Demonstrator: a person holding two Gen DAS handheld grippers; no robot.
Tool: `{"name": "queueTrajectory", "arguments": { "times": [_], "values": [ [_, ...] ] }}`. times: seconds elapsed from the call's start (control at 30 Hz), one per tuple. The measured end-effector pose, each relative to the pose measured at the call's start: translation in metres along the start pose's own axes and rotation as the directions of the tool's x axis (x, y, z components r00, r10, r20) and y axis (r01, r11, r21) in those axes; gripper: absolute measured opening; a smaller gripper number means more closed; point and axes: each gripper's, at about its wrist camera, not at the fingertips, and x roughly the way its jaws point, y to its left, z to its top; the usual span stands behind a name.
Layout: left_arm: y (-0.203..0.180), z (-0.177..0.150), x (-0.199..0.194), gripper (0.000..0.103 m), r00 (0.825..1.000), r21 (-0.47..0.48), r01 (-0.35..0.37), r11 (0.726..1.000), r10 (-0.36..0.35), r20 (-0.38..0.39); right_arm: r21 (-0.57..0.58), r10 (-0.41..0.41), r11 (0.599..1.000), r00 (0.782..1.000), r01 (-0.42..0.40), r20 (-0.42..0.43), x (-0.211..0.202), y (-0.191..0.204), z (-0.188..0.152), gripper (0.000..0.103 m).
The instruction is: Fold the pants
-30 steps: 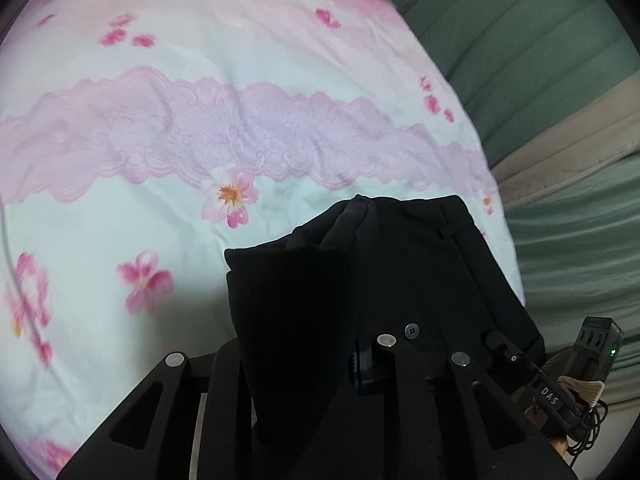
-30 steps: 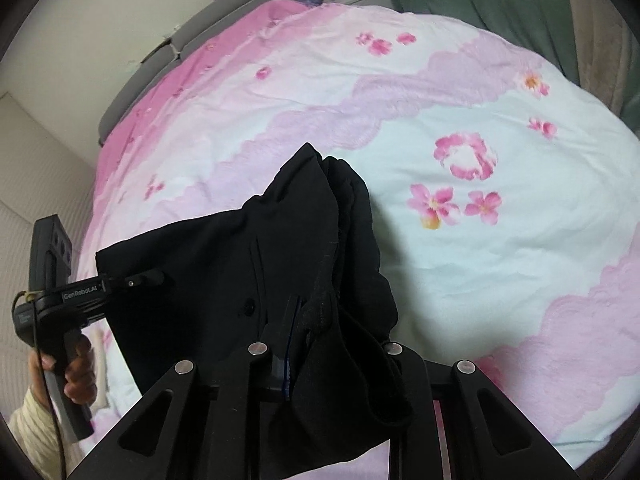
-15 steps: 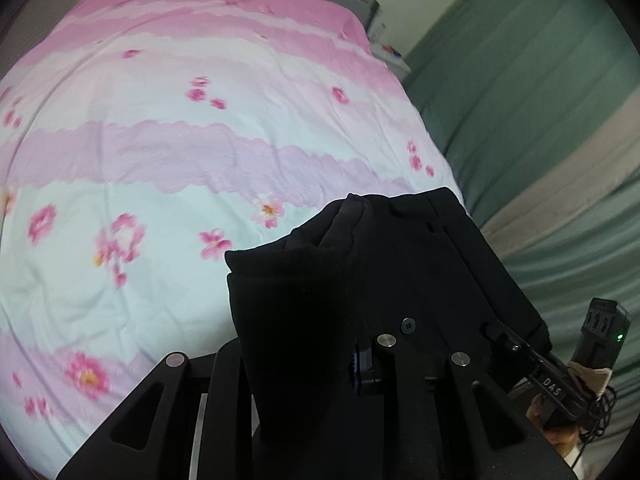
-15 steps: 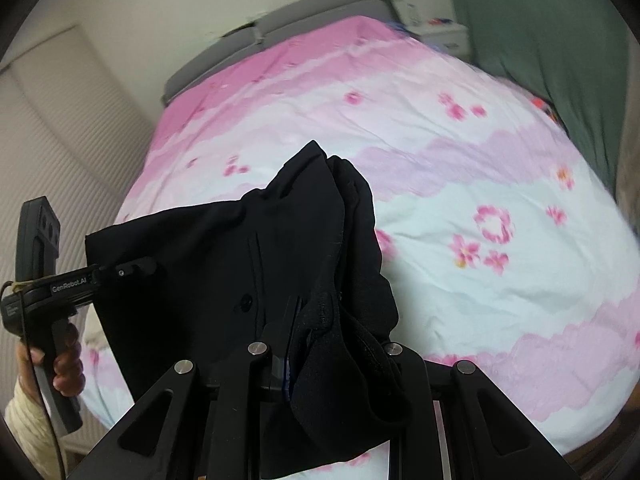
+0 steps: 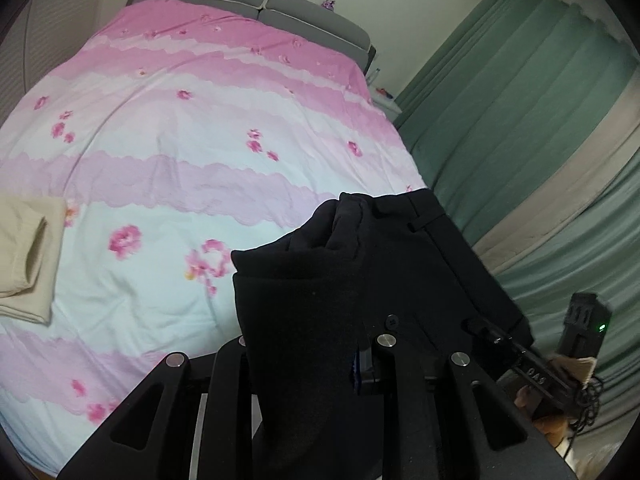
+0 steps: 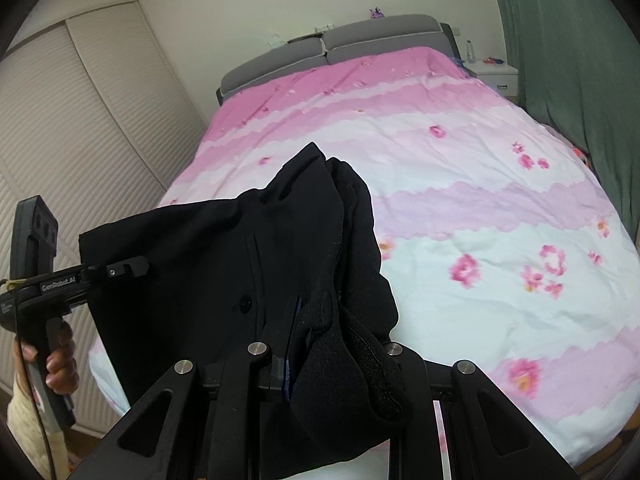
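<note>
The black pants (image 5: 344, 280) hang in the air above the foot of the bed, held at the waistband by both grippers. My left gripper (image 5: 360, 364) is shut on one end of the waistband; it also shows in the right wrist view (image 6: 128, 268) at the pants' left edge. My right gripper (image 6: 304, 356) is shut on the other end, with cloth bunched over its fingers; it also shows in the left wrist view (image 5: 484, 330). The pants (image 6: 240, 264) are stretched between the two, button facing the right camera. The legs hang below, out of view.
The bed (image 6: 460, 208) with a pink and white flowered cover fills both views, grey headboard (image 6: 360, 40) at the far end. A folded beige garment (image 5: 28, 256) lies on its left side. Green curtains (image 5: 520, 120) hang on the right, a louvred wardrobe (image 6: 80, 120) on the left, a white nightstand (image 6: 496, 76) beside the headboard.
Both grippers have risen with the pants, so the bed looks farther away and the whole bed, headboard and beige garment have come into view. Both grips are unchanged.
</note>
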Motion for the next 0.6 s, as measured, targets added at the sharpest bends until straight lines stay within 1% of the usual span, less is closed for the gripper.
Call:
{"name": "queueTrajectory", "arguments": {
  "times": [0.07, 0.13, 0.23, 0.3, 0.4, 0.5, 0.6],
  "values": [
    [0.024, 0.004, -0.025, 0.023, 1.000, 0.027, 0.004, 1.000, -0.004, 0.005, 0.032, -0.008, 0.999, 1.000, 0.008, 0.012, 0.001, 0.029, -0.007, 0.023],
    [0.042, 0.005, -0.044, 0.023, 1.000, 0.039, -0.009, 0.999, 0.008, 0.008, 0.043, -0.012, 0.999, 0.999, 0.011, 0.032, 0.003, 0.060, -0.015, 0.023],
    [0.072, 0.004, -0.076, 0.023, 0.999, 0.040, -0.037, 0.999, 0.036, 0.017, 0.048, 0.001, 0.999, 0.999, -0.003, 0.045, 0.008, 0.098, -0.024, 0.023],
    [0.089, 0.001, -0.092, 0.023, 0.998, 0.033, -0.057, 0.998, 0.056, 0.027, 0.036, 0.022, 0.999, 0.999, -0.023, 0.033, 0.015, 0.126, -0.028, 0.023],
    [0.122, -0.009, -0.116, 0.023, 0.996, -0.024, -0.084, 0.996, 0.085, 0.040, 0.003, 0.050, 0.999, 0.999, -0.050, 0.009, 0.027, 0.161, -0.033, 0.023],
    [0.146, -0.019, -0.133, 0.023, 0.992, -0.071, -0.112, 0.991, 0.115, 0.048, -0.037, 0.084, 0.996, 0.996, -0.084, -0.022, 0.038, 0.190, -0.036, 0.023],
    [0.175, -0.031, -0.152, 0.023, 0.986, -0.129, -0.151, 0.980, 0.159, 0.052, -0.073, 0.125, 0.989, 0.990, -0.129, -0.058, 0.052, 0.213, -0.041, 0.023]
  ]
}}
